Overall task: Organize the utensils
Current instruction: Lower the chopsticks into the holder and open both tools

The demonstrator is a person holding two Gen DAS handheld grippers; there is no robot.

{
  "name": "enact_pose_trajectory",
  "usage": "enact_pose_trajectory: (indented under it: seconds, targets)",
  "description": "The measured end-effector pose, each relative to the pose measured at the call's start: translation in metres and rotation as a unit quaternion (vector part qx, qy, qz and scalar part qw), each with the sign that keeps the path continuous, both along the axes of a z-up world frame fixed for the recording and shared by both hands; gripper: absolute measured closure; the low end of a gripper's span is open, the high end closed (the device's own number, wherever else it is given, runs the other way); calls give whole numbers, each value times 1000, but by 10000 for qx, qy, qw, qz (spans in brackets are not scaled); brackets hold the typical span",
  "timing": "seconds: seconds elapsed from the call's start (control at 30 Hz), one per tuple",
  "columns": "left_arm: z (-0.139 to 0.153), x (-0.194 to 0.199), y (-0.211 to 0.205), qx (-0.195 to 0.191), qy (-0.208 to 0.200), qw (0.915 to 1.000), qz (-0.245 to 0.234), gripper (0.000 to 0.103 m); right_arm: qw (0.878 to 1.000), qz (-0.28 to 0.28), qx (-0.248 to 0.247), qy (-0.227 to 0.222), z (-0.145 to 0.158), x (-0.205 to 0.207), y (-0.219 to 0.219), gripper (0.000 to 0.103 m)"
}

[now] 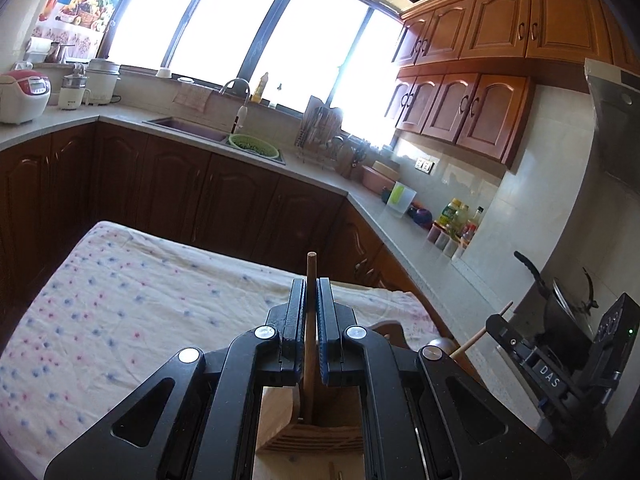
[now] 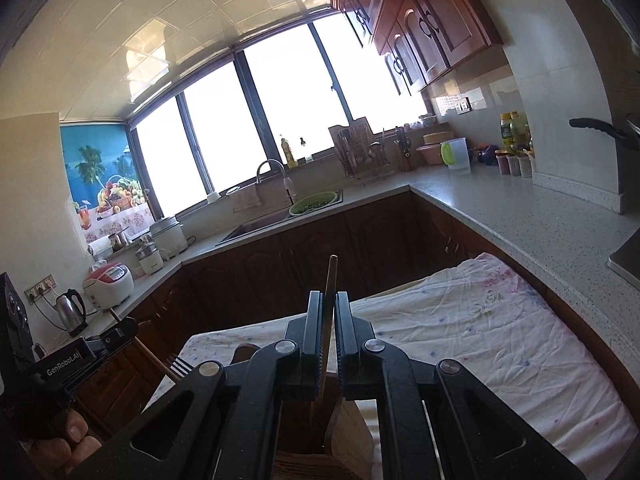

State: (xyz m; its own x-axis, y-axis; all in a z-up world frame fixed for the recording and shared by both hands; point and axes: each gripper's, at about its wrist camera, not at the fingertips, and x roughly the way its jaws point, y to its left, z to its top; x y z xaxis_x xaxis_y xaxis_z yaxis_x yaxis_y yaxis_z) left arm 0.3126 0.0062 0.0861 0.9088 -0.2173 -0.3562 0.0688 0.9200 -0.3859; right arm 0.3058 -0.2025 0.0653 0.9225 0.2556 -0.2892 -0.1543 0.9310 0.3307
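My left gripper is shut on a thin round wooden handle that stands upright between the pads. Its lower end drops toward a wooden utensil holder just under the fingers. My right gripper is shut on a flat wooden handle, which also reaches down into the wooden holder. Both grippers hang side by side over a table with a flowered cloth. In the right wrist view the left gripper shows at the left, with metal fork tines beside its stick and a hand below.
Dark wooden cabinets lie beyond the table's far edge. A grey counter wraps around, with a sink, a green colander, a dish rack, bottles, a kettle and a rice cooker. A black pot sits at the right.
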Motion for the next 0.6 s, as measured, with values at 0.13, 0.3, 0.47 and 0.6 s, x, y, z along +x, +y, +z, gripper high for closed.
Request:
enact_pose_trajectory:
  seconds: [0.13, 0.3, 0.47, 0.6]
  targets:
    - [-6, 1, 1, 23, -2, 10000, 48, 98, 9999, 18, -63, 144, -10, 4, 2, 97]
    - [-6, 2, 2, 32, 30, 10000, 39, 98, 9998, 6, -40, 196, -13, 6, -1, 97]
    - [-5, 4, 2, 83, 44, 10000, 28, 98, 9997, 15, -63, 231, -13, 9, -1, 97]
    - [-5, 6, 2, 50, 227, 9997, -33, 92, 9994, 78, 59, 342, -14, 13, -4, 91]
